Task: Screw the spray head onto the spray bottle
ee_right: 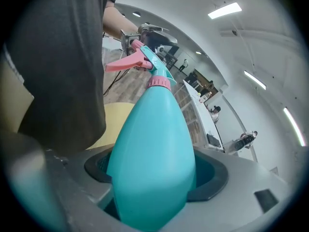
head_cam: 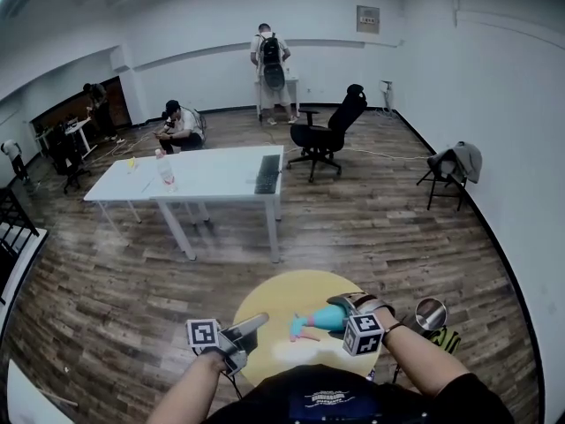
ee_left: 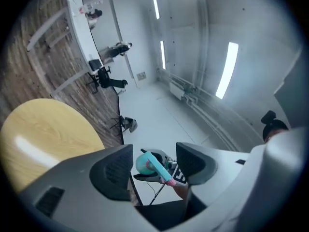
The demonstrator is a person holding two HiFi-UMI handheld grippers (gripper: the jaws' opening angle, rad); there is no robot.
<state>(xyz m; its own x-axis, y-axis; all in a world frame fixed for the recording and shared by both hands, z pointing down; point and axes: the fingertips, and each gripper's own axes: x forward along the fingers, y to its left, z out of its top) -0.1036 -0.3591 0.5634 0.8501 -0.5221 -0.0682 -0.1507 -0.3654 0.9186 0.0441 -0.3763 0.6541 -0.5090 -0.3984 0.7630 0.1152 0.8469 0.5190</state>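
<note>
1. Across the dark shirt [head_cam: 331, 400]: white print, too small to read.
2. Clamped in the right hand-held gripper [ee_right: 154, 182]: teal spray bottle [ee_right: 154, 129], over the yellow tabletop's [head_cam: 282, 291] near right edge.
3. On its neck: pink-triggered spray head [ee_right: 145, 59].
4. At the near left edge: left hand-held gripper [ee_left: 154, 166], jaws spread, nothing between.

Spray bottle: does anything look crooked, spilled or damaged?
Nothing stands out. The spray head sits in line with the bottle, which the right gripper clamps; no spill shows on the table.
</note>
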